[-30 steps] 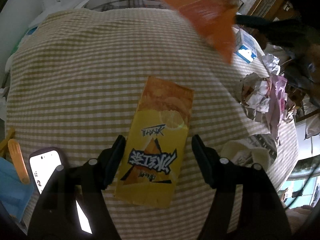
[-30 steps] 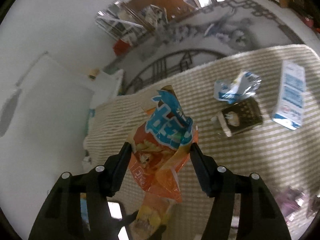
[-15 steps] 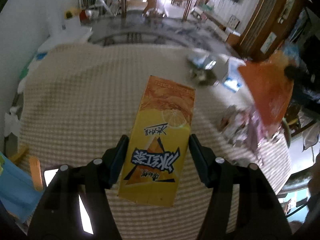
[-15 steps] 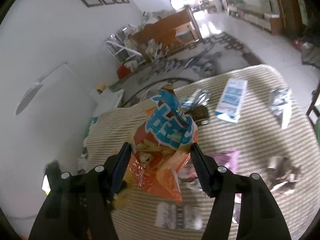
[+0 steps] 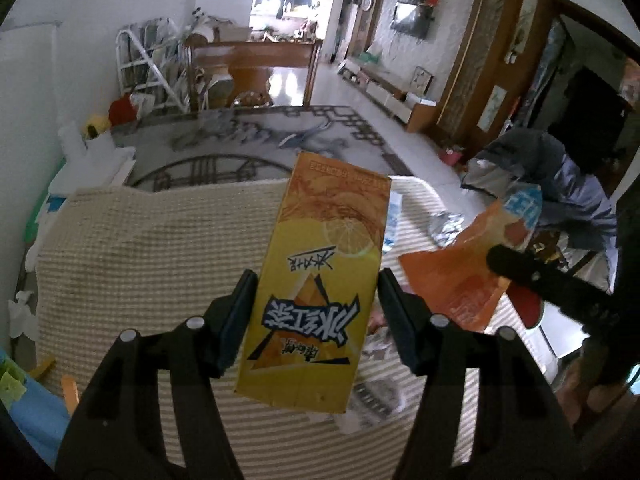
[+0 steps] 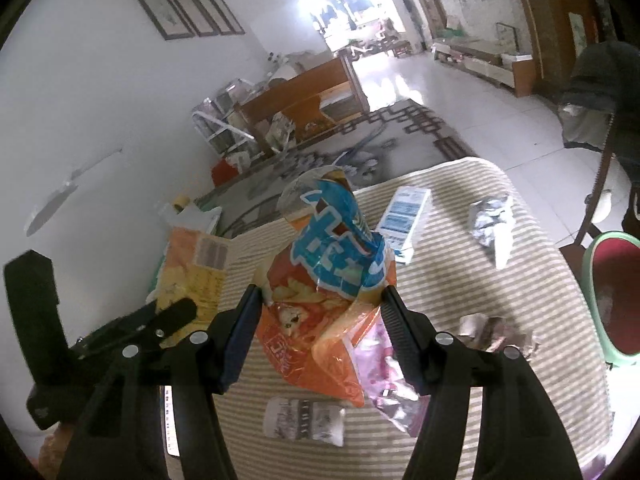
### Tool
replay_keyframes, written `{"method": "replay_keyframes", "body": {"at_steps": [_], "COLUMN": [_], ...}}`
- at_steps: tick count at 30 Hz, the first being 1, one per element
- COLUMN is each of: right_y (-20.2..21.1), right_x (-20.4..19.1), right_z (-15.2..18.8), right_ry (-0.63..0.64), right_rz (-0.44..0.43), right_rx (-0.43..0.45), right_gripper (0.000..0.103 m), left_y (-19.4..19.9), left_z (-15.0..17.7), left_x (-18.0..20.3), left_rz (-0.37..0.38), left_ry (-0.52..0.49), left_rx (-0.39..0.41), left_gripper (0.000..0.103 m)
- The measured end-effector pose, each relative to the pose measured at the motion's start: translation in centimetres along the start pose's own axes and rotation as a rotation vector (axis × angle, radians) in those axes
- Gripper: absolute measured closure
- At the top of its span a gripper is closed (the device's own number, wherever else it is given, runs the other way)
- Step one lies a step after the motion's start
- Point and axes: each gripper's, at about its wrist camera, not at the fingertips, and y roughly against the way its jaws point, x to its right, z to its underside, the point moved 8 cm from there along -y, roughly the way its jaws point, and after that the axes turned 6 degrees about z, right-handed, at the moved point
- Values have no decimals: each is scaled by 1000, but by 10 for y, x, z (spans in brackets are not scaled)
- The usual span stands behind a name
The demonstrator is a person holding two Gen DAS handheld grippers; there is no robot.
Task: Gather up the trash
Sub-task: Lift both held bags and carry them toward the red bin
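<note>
Two grippers are each squeezing trash above the striped table (image 6: 460,280), the left gripper (image 5: 316,312) holding the yellow carton (image 5: 316,280) and the right gripper (image 6: 320,312) the orange chip bag (image 6: 320,300), so both should be staying tight until reaching the bin.

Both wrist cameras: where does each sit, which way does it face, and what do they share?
Left wrist: on the left gripper, looking down over the table; fingers grip the yellow carton.
Right wrist: on the right gripper, facing the same room; fingers grip the orange chip bag.
Shared: each shows the other's gripper and load.
</note>
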Motion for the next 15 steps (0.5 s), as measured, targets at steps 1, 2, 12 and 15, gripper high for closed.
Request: {"method": "replay_keyframes", "body": {"at_steps": [1, 2, 12, 15], "right_y": [3, 6, 20, 24], "right_x": [4, 8, 49, 61], "right_z": [0, -1, -6, -12], "right_ry": [0, -1, -13, -7], "right_rz": [6, 11, 17, 21], "right_rx": [8, 16, 28, 33], "right_gripper": [43, 43, 43, 43], "left_y": [0, -1, -11, -15], "left_z": [-1, 0, 1, -1], "left_x": [6, 9, 54, 65], "left_rz": [4, 5, 6, 3], "left_ry": [-5, -7, -29, -29], "left_rx": [3, 5, -4, 2], "left_gripper": [43, 43, 43, 43]}}
